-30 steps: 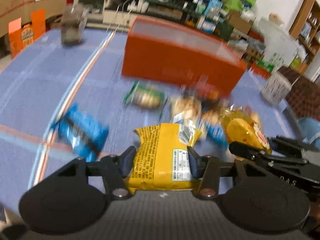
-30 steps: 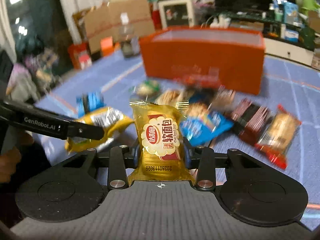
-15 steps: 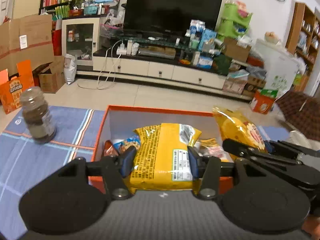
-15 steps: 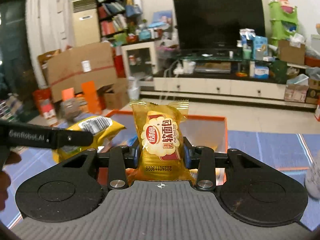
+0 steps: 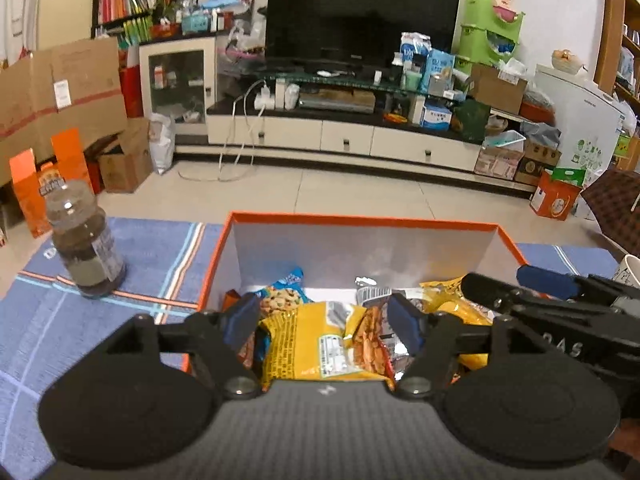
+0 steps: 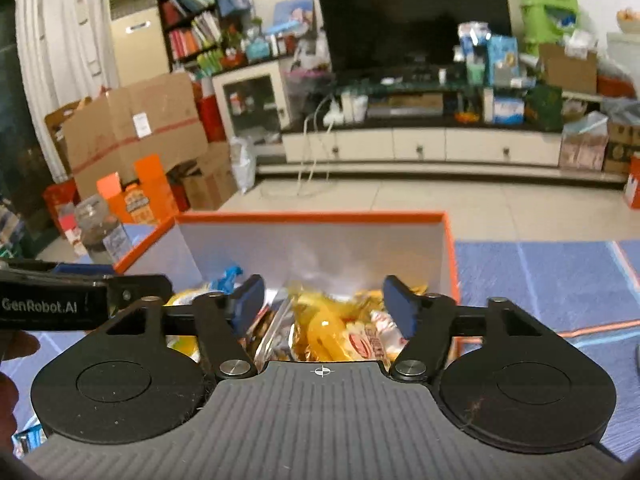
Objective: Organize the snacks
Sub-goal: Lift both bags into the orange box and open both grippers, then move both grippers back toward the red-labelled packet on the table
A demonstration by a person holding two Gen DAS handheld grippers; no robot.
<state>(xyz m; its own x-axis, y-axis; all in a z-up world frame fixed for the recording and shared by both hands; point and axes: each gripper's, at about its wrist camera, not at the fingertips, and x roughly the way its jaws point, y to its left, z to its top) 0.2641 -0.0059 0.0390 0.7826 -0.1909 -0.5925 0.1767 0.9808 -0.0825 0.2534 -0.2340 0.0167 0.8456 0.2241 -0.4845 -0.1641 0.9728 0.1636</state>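
An orange box (image 5: 364,219) with a white inside stands on the blue mat and holds several snack packets. My left gripper (image 5: 322,318) is open over its near side, with the yellow packet (image 5: 308,344) lying loose in the box below the fingers. My right gripper (image 6: 324,306) is open over the same box (image 6: 312,216), above the gold bread packet (image 6: 360,340) that rests on the pile. Each gripper shows at the other view's edge: the right one in the left wrist view (image 5: 560,312), the left one in the right wrist view (image 6: 80,300).
A brown jar (image 5: 84,244) stands on the blue mat (image 5: 160,252) left of the box. A white cup (image 5: 630,270) is at the far right. Beyond the mat are tiled floor, cardboard boxes (image 5: 60,92) and a TV cabinet (image 5: 344,136).
Both grippers moved from the snack pile up over the orange box and opened. The yellow packet and the gold bread packet dropped out of them into the box.
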